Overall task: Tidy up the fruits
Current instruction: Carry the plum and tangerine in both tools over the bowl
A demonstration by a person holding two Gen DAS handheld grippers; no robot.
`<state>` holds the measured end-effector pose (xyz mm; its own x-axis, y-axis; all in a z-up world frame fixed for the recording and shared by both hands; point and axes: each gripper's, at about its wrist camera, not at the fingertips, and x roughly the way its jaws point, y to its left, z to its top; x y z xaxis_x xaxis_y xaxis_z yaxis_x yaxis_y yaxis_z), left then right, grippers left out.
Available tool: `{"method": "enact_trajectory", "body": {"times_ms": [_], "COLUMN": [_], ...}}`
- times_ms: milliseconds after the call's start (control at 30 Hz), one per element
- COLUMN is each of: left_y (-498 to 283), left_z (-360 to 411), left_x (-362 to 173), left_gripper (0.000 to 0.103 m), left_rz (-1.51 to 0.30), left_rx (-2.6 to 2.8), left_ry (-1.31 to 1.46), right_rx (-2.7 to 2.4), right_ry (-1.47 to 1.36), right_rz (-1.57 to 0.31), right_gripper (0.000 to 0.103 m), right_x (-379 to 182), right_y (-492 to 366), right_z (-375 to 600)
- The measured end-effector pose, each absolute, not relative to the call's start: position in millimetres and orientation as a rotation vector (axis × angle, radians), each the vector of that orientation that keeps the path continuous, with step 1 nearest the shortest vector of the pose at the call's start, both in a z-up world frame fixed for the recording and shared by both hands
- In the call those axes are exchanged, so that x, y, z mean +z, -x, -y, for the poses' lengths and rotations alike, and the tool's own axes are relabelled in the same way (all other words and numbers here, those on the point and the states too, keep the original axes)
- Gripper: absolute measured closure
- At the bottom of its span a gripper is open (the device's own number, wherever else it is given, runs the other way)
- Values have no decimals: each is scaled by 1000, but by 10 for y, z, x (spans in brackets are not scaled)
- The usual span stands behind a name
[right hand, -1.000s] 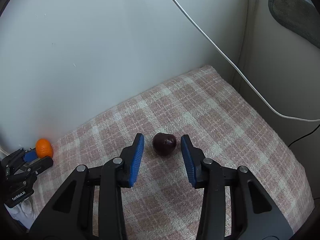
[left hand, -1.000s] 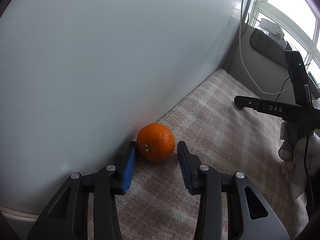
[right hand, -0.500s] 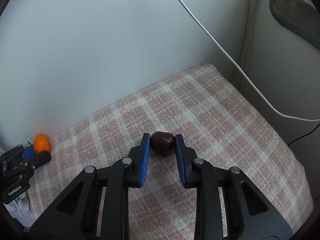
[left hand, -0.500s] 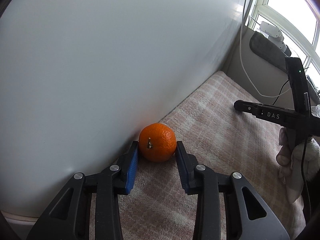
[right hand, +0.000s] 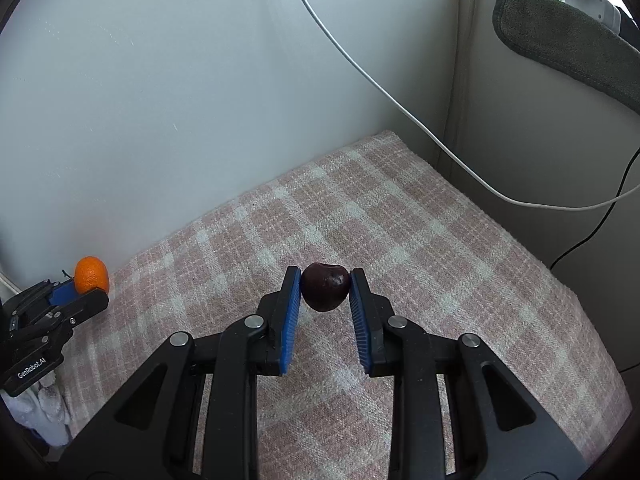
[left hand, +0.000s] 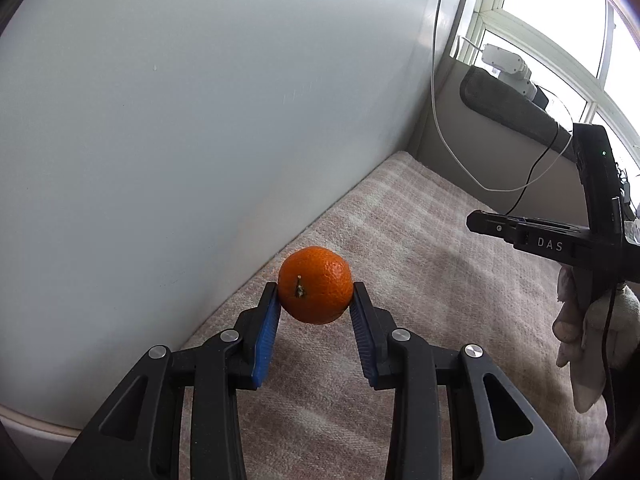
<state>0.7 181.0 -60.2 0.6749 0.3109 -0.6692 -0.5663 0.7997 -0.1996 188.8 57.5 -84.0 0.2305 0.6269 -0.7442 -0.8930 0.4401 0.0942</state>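
Observation:
An orange mandarin sits between the blue pads of my left gripper, which is shut on it close to the white wall, just over the pink checked cloth. My right gripper is shut on a small dark red cherry above the middle of the cloth. From the right wrist view the mandarin and the left gripper show at the far left. The left wrist view has the right gripper's black fingers and a gloved hand at its right edge.
The white wall runs along the cloth's far side. A white cable hangs across the corner, with a black cable beside it. A dark towel lies on the ledge under the window.
Both grippers closed on their fruit: the left on the mandarin, the right on the cherry. The right gripper has since shifted a little with the cherry in it.

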Motion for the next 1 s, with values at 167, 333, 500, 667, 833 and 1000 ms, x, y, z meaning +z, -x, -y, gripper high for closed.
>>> {"method": "enact_trajectory", "body": {"times_ms": [167, 333, 500, 667, 833, 1000], "left_y": [-110, -225, -334, -441, -539, -647], "left_z": [-1628, -1410, -1164, -906, -628, -371], "left_x": [-523, -433, -316, -218, -147, -99], "left_gripper": [69, 69, 69, 69, 69, 69], "left_rz": [-650, -637, -620, -608, -602, -599], "left_rx": [438, 352, 270, 191, 116, 42], "left_ry": [392, 369, 341, 318, 288, 268], "right_rx": [1055, 1008, 948, 882, 812, 735], "right_ry": [354, 303, 259, 201, 158, 122], "right_rz": [-781, -761, -733, -714, -695, -678], "right_gripper": [77, 77, 77, 77, 77, 77], "right_x": [-657, -450, -298, -163, -92, -79], "right_y": [-1812, -1723, -1696, -1708, -1697, -1665], "right_z": [-258, 136, 559, 999, 1454, 1909]}}
